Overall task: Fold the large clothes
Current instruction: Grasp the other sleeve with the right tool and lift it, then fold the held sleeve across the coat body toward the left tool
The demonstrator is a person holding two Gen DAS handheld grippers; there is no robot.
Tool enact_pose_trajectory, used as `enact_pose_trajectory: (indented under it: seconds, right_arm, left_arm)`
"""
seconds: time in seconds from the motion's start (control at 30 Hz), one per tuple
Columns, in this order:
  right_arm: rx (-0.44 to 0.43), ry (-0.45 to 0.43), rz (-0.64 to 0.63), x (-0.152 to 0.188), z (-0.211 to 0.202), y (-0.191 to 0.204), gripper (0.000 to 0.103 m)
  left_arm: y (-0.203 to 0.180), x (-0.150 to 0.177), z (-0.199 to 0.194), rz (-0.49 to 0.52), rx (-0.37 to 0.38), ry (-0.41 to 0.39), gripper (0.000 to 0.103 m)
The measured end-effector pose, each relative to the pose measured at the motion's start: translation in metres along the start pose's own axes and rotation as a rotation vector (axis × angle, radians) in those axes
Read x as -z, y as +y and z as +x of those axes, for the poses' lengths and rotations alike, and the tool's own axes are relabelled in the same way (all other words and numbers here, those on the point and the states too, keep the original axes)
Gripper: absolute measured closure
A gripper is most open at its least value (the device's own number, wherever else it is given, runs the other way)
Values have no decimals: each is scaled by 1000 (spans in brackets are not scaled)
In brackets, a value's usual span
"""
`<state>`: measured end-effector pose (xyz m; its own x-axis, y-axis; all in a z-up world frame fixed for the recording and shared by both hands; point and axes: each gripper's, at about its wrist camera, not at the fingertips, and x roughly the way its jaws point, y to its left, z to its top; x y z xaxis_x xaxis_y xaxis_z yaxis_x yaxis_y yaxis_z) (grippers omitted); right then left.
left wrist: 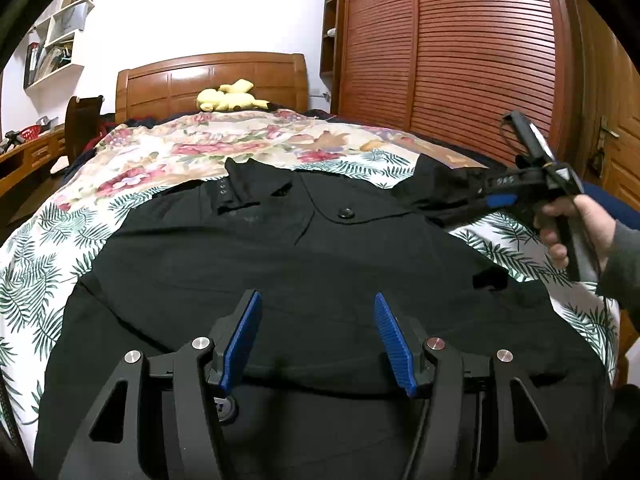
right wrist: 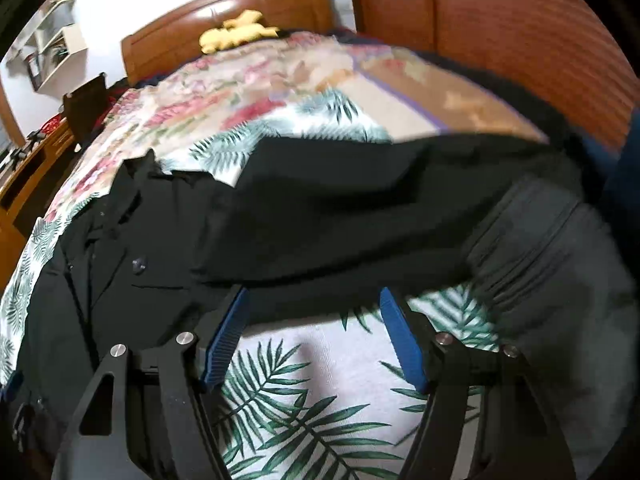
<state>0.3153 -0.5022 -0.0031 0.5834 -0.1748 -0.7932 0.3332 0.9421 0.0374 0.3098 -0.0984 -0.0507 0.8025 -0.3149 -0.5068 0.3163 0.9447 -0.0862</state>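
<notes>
1. Black woven cloth, matte and fairly thick: the jacket (left wrist: 304, 264) lies spread front-up on the bed (left wrist: 48, 248), collar toward the headboard (left wrist: 212, 80), hem nearest you.
2. Your left gripper (left wrist: 318, 340) hangs over the hem area with its pads apart. Nothing sits between them, so it is released.
3. Your right gripper (right wrist: 314, 336) is also released, jaws spread and empty. Its tips are at the near edge of the right sleeve (right wrist: 360, 216), which lies stretched out sideways across the leaf-print cover. The right view is blurred, so I cannot tell whether a pad touches the cloth.
4. Handling, as a judgement: the cloth looks soft and limp but with some weight. Expect it to drape and sag from any single pinch, not hold a line. It does not look slippery; ribbed pads should bite well.
5. The cuff (right wrist: 532, 248) is ribbed and thicker. Take hold there, or on the sleeve edge just beside it, to carry the sleeve over the chest.
6. Avoid pinching over the snap (left wrist: 345, 213); the hard stud may spoil the grip.
7. Risk: the cover beneath is loose, so a deep pinch could gather it too.
</notes>
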Motion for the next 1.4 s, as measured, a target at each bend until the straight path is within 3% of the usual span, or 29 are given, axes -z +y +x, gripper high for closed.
enact_pose_trajectory:
  seconds: [0.17, 0.37, 0.47, 0.57, 0.63, 0.7, 0.83, 1.07, 1.2, 1.3, 1.4]
  right_arm:
    - [0, 57, 63, 5, 22, -9, 34]
    - [-11, 65, 126, 1, 36, -21, 34]
    - [-11, 51, 152, -7, 36, -28, 47]
    - [20, 45, 154, -12, 40, -30, 67]
    - [18, 38, 144, -15, 41, -29, 90]
    - [13, 15, 102, -19, 36, -22, 98]
    - [22, -60, -15, -27, 14, 10, 98]
    - [-187, -147, -259, -20, -44, 99, 98]
    - [-296, -96, -344, 9, -59, 143, 98]
    - [-290, -33, -359, 27, -57, 151, 98]
    - [-254, -31, -370, 32, -60, 148, 98]
  left_arm:
    - [1, -2, 2, -3, 3, 5, 42]
    - [1, -3, 2, -3, 3, 5, 42]
    - [1, -3, 2, -3, 3, 6, 42]
    - [1, -2, 3, -3, 2, 7, 42]
    - [0, -2, 3, -3, 2, 6, 42]
    - [0, -2, 3, -3, 2, 7, 42]
    - [0, -2, 3, -3, -1, 9, 42]
    - [-1, -2, 3, -4, 0, 10, 42]
    - [0, -2, 4, -8, 3, 12, 42]
    - [0, -2, 4, -11, 5, 12, 42]
    - [2, -2, 4, -14, 7, 11, 42]
